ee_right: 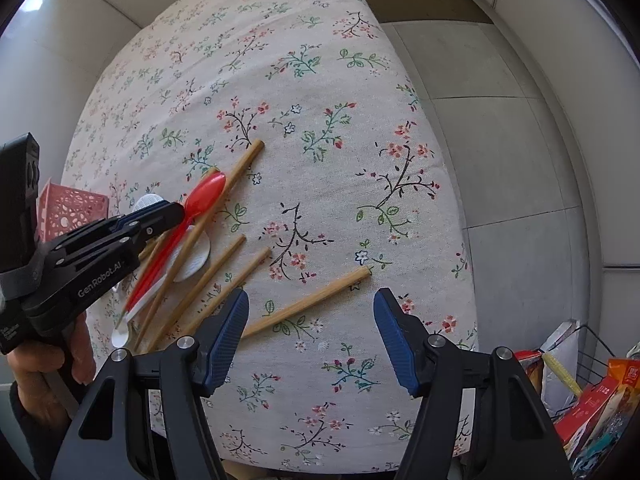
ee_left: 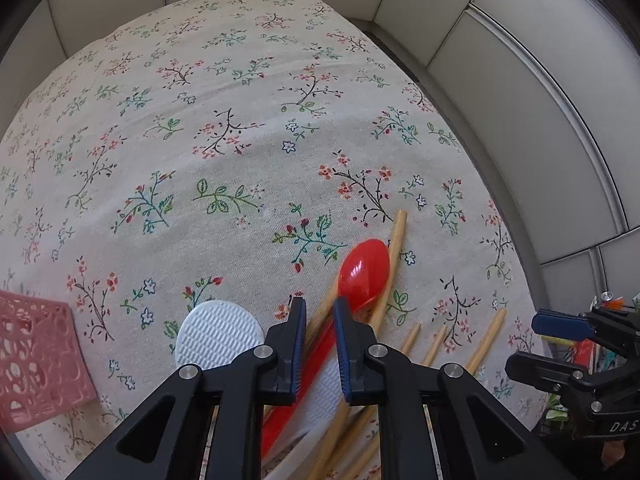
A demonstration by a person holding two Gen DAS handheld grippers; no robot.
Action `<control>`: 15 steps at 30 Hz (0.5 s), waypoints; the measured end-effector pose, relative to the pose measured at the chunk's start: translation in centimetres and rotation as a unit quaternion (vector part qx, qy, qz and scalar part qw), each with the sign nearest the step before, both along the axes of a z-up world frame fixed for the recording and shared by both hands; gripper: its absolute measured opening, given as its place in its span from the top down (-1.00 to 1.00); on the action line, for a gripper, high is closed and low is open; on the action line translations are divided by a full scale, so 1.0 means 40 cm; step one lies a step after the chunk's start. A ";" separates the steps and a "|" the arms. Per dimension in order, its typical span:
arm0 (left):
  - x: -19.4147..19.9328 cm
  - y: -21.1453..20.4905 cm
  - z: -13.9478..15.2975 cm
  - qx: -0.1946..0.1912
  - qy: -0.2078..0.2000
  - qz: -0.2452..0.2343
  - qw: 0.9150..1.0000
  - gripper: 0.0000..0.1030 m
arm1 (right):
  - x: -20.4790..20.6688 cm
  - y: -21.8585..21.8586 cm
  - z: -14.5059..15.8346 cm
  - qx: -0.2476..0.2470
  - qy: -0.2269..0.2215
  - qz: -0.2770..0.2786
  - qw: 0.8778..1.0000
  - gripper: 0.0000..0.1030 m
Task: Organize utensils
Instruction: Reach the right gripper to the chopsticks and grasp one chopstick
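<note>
Our left tongs straddle the red spoon neck, narrow, grip uncertain; handle runs back beneath. Right tongs wide, farther.

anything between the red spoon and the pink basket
A white spoon lies on the cloth between the red spoon, which sits between the left gripper's fingers, and the pink basket to the left. It lies flat, so a lifted spoon would likely pass over it.
</note>
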State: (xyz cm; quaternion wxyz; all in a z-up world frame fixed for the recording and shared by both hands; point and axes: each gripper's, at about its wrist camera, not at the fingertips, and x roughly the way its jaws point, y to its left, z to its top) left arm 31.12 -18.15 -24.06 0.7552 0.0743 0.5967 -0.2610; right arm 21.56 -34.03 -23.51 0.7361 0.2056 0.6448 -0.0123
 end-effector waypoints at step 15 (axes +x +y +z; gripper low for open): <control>0.015 0.063 0.023 -0.002 0.003 0.042 0.999 0.98 | 0.017 0.027 -0.091 0.067 0.054 -0.029 0.996 0.17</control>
